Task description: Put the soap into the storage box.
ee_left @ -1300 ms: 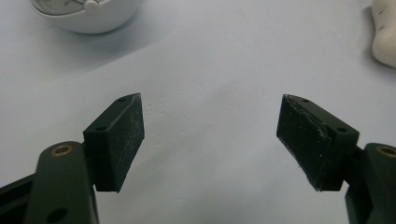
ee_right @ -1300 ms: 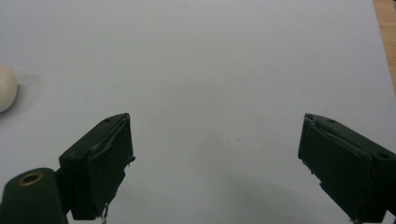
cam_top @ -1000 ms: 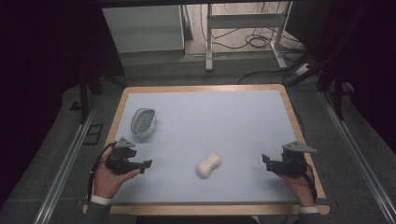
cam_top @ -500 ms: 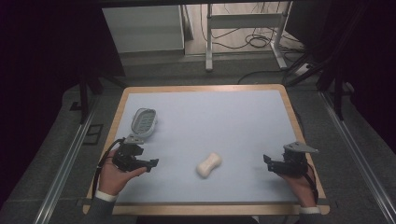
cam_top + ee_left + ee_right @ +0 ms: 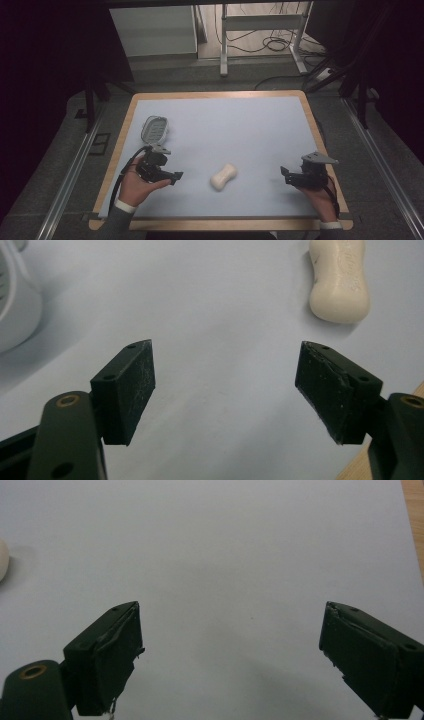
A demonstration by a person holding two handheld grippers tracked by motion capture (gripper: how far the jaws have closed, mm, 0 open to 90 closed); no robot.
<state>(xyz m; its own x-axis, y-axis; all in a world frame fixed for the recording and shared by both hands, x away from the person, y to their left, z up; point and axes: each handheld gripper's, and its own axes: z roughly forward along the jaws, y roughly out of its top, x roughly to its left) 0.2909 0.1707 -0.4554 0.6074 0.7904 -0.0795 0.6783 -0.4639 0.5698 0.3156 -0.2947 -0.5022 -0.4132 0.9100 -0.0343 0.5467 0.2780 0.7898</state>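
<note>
Bench [image 5: 260, 125]: a pale blue surface with a wooden rim is carrying every item.
Soap dish [image 5: 154, 128]: a grey slotted tray is sitting at the left, just beyond the left hand.
Left hand-held gripper [image 5: 175, 176]: it is hovering low over the bench with its jaws spread wide and holding nothing; it is pointing toward the soap.
Right hand-held gripper [image 5: 284, 175]: it is waiting near the right rim, jaws wide apart and empty, well apart from the soap.
Soap bar [image 5: 223, 176]: it is lying flat between the two grippers, nearer the left one.
Soap handling: it is looking light, rigid and probably slippery, with a narrowed waist [image 5: 338, 275].
Grip point: closing across the waist is likely giving the securest hold; squeezing the rounded ends is risking a slip.
</note>
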